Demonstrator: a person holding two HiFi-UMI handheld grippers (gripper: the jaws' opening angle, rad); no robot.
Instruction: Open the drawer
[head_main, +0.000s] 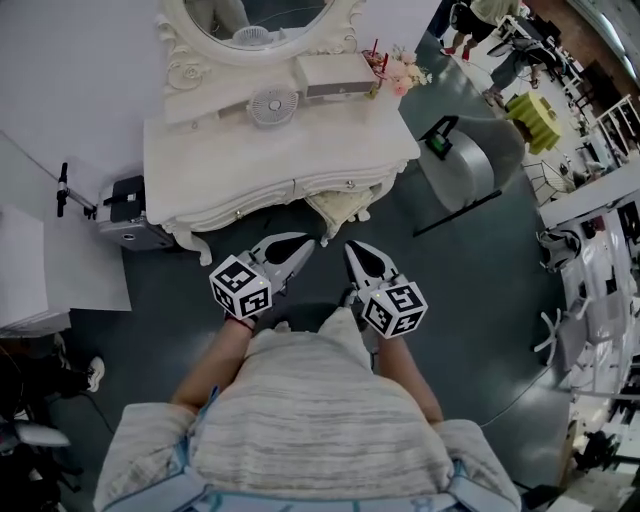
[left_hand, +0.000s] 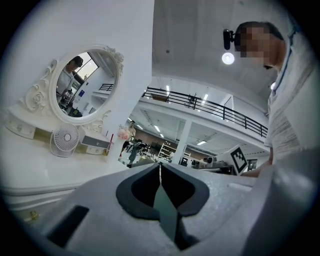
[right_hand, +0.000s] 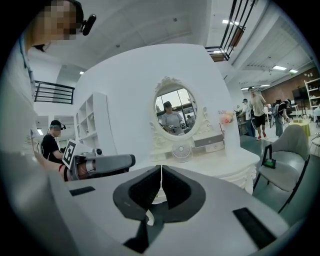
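Between the jaws, nothing held: left gripper pressed together tip to tip, right gripper likewise, both side by side just short of white dressing table. Under its front edge, drawer closed, contents hidden, apart from both grippers. On top, small drawer box closed too, beside fan and pink flowers. At picture's upper edge, mirror cut off. Black square markers on both grippers' cubes.

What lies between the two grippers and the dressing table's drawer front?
In the head view, dark floor, plus a cream cushioned stool tucked under the table, ahead of the right gripper; the left gripper faces mainly floor before the drawer front.
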